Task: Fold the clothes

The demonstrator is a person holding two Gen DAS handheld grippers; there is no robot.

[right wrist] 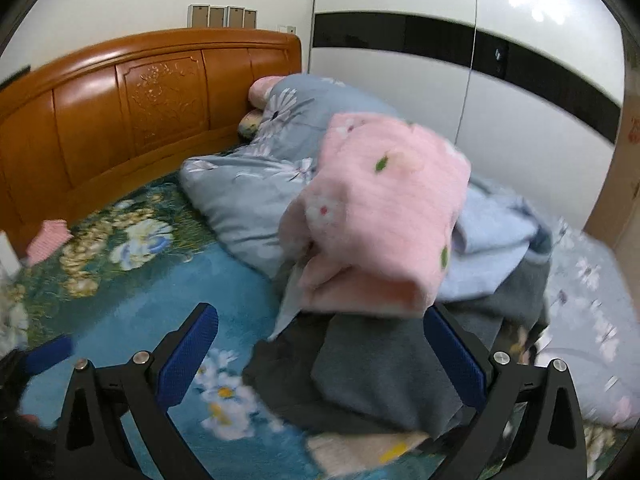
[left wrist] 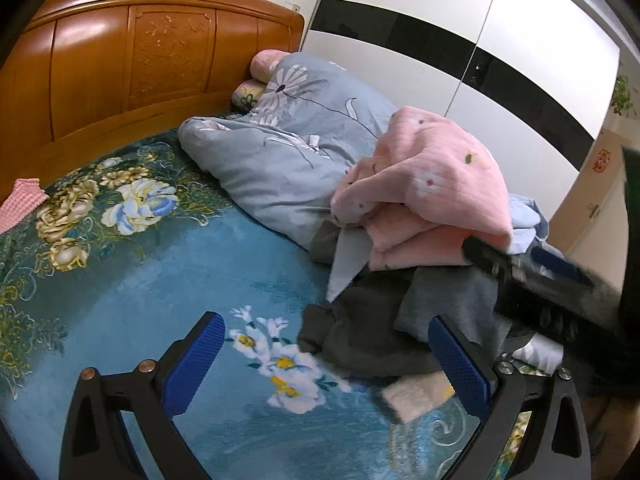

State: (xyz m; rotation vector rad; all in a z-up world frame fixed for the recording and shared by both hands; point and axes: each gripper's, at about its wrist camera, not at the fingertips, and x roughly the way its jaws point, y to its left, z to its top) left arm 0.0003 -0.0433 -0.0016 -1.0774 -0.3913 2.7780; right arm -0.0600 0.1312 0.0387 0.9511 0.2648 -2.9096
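- Your left hand-held gripper (left wrist: 326, 364) stands wide with nothing between its pads, low over the bed (left wrist: 168, 280), just left of the clothes pile (left wrist: 400, 312).
- Your right hand-held gripper (right wrist: 320, 356) is also spread wide and holds nothing; the pile's dark and grey pieces lie between its fingers, but the pads have not closed on them.
- The clothes sit heaped at the bed's right side: a pink garment (right wrist: 384, 208) on top, loosely doubled over, light blue cloth (right wrist: 492, 248) beside it, a grey piece (right wrist: 380, 368) and a dark piece (left wrist: 352, 332) beneath.
- Nothing here looks neatly folded, though part of the pile is hidden from view.
- The duvet (left wrist: 280, 148) crowds the pile from behind, so I judge the open stretch of bedspread on the left to be your best folding ground.
- Pinch one layer only, at an edge or corner; the pieces overlap, and a deep bite would likely drag two.
- Both views are blurred, so slow down before closing.
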